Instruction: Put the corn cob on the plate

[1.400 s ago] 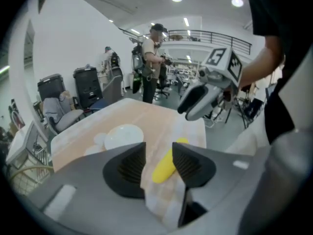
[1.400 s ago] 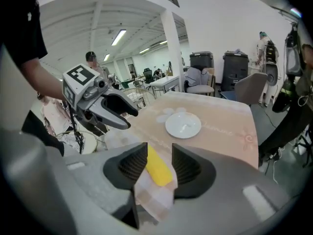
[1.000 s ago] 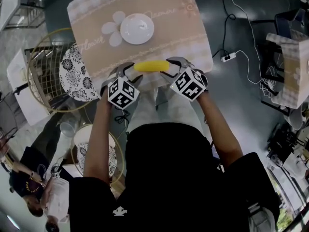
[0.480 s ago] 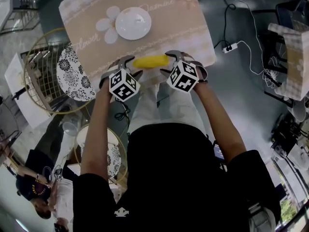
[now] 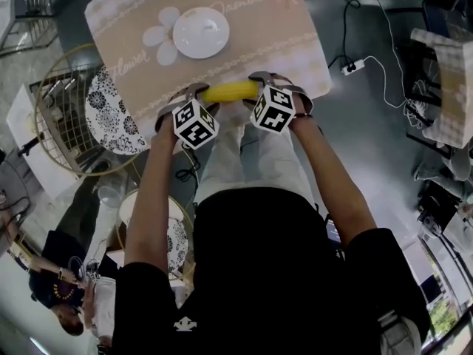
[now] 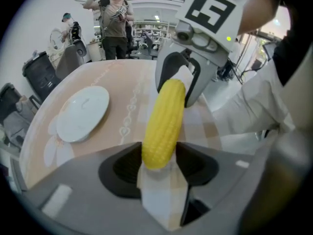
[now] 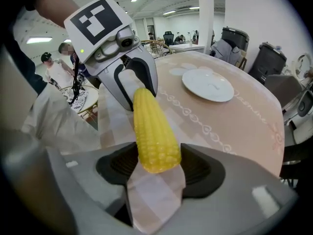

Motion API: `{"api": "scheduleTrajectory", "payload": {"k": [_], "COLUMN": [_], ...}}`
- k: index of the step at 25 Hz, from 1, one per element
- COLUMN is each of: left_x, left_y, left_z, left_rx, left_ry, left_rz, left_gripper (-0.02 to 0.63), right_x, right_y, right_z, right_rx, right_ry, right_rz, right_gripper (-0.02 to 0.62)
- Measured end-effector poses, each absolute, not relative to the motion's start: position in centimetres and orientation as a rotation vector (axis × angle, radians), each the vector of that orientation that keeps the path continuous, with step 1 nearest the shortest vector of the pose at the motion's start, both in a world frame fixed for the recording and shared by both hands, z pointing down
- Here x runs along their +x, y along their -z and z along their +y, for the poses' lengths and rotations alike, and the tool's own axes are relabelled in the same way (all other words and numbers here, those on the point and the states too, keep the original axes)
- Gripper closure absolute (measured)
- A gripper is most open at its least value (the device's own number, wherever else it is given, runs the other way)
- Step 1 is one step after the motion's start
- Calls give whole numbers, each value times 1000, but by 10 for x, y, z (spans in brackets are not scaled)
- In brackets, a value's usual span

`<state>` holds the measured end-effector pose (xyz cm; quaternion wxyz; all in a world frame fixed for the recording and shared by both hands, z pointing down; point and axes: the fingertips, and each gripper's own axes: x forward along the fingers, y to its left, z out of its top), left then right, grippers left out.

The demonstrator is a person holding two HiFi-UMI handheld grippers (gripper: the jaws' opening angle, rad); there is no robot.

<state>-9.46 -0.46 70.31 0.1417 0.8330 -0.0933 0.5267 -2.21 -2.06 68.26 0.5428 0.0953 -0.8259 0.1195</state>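
The yellow corn cob (image 5: 230,91) lies crosswise on the beige tablecloth (image 5: 251,28) close to the table's near edge. My left gripper (image 5: 198,95) straddles its left end and my right gripper (image 5: 260,84) its right end, both pointing steeply down. In the left gripper view the cob (image 6: 164,124) runs from my jaws to the other gripper (image 6: 183,77). In the right gripper view the cob (image 7: 152,131) does the same. Both pairs of jaws are closing, wide apart, with a cob end between the pads. The white plate (image 5: 200,32) stands farther back, empty.
Two round wire chairs with patterned cushions (image 5: 111,109) stand left of the table. A power strip with cables (image 5: 347,69) lies on the floor to the right. People stand at the lower left (image 5: 59,302) and beyond the table (image 6: 115,18).
Both grippers have sunk toward the table and now sit around the cob's two ends. The cob has stayed where it lay on the cloth.
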Motion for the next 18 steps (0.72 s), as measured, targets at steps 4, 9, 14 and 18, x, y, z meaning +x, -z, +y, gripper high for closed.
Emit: {"api": "scheduleTrajectory", "payload": {"k": [4,9,14,18], "left_x": [-95,-96,-97,-100], "left_y": [-702,-699,-693,-691], "left_z": [-6,-6,-12,-18], "left_rx": [2404,2393,2396,2379], "left_ry": [-1534,-1529,-1546,-1544], "left_rz": [-257,-231,-226,-234], "left_gripper": [374,379,396,399], "right_x": [-22,-22,-23,-27], "right_y": [-682,-681,-674,-670], "right_z": [-19,-21,-28,-36], "right_rx": [218,198,174,154], "right_ry": [-278,-267,-254,-250], "right_rz": [-1960,-1953,-1951,-1951], "right_gripper": [328,333,334,336]}}
